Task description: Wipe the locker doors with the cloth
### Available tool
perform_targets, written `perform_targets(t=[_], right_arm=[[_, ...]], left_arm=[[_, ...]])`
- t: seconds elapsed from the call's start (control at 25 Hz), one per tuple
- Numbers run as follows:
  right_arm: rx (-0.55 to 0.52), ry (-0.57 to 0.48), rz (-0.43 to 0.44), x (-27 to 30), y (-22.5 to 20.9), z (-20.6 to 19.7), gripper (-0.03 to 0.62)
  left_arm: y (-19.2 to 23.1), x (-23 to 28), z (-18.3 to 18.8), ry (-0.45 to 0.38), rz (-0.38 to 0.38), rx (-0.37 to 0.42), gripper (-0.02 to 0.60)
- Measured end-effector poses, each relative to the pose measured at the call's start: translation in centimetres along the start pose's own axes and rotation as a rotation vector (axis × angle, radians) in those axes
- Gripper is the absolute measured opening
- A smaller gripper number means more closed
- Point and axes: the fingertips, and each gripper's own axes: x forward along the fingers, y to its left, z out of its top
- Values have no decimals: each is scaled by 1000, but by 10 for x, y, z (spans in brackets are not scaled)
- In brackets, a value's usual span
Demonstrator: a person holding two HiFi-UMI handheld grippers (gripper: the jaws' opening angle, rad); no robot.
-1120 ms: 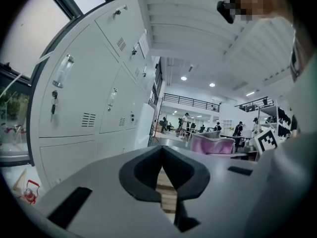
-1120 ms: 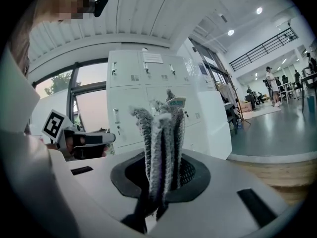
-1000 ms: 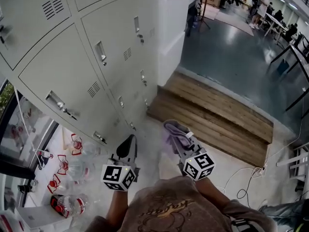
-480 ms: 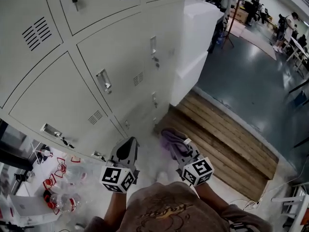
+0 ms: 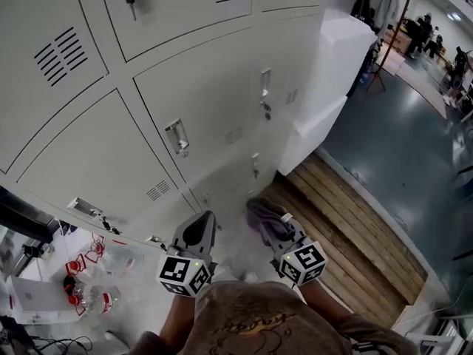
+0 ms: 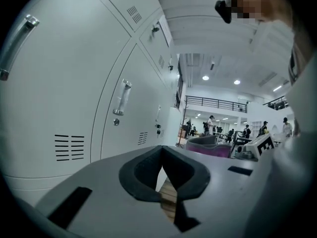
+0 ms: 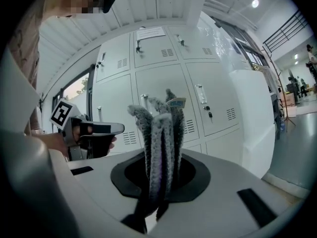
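A bank of pale grey locker doors (image 5: 199,109) with handles and vent slots fills the upper left of the head view. My right gripper (image 5: 264,217) is shut on a purple-grey cloth (image 5: 264,214), held short of the lockers and apart from them. In the right gripper view the cloth (image 7: 159,148) stands bunched between the jaws, with the lockers (image 7: 163,88) behind it. My left gripper (image 5: 198,230) is shut with nothing in it, close to the lowest locker door. The left gripper view shows the locker doors (image 6: 74,98) close on the left.
A white block (image 5: 325,72) stands at the lockers' right end. A wooden step (image 5: 355,220) lies below and to the right, with a dark floor (image 5: 399,124) beyond. Bottles and red-white items (image 5: 85,287) lie at the lower left. People stand far off (image 5: 429,28).
The head view has swung upward and closer to the lockers; more upper doors show and less floor. Both grippers keep their hold and place near the lower doors.
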Motion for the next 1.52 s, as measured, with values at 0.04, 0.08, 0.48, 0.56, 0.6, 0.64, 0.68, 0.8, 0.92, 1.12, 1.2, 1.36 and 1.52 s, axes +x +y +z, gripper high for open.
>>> perform_targets(t=[0.04, 0.08, 0.48, 0.56, 0.6, 0.64, 0.68, 0.8, 0.92, 1.12, 1.2, 1.36, 1.52], right_arm=[[-7, -3, 5, 5, 0, 2, 55], [-16, -7, 7, 10, 0, 5, 55], [-136, -87, 62, 60, 12, 59, 55], [-171, -113, 79, 69, 15, 74, 55], [-192, -124, 88, 73, 17, 81, 55], [-218, -135, 98, 77, 19, 89, 55], [-249, -145, 109, 82, 22, 98, 55], [-353, -196, 144, 92, 33, 131, 55], [-447, -259, 172, 101, 46, 167, 55], [-538, -316, 171, 116, 63, 221, 55], [-575, -351, 165, 121, 68, 244, 55], [-665, -428, 157, 126, 79, 290, 55], [-776, -473, 147, 134, 92, 324, 55]], left_arm=[[3, 1, 1, 0, 1, 1, 3], [6, 3, 3, 0, 0, 2, 3], [22, 11, 20, -12, -38, 25, 3], [26, 11, 21, -19, -39, 26, 3], [27, 11, 21, -22, -39, 25, 3], [28, 10, 21, -24, -38, 23, 3], [29, 10, 20, -25, -37, 21, 3], [30, 7, 20, -25, -41, 16, 3], [31, 5, 17, -21, -44, 9, 3], [30, 1, 13, -15, -48, 0, 3], [31, -1, 12, -13, -46, -4, 4], [34, -4, 10, -12, -40, -9, 3], [36, -5, 10, -14, -35, -12, 4]])
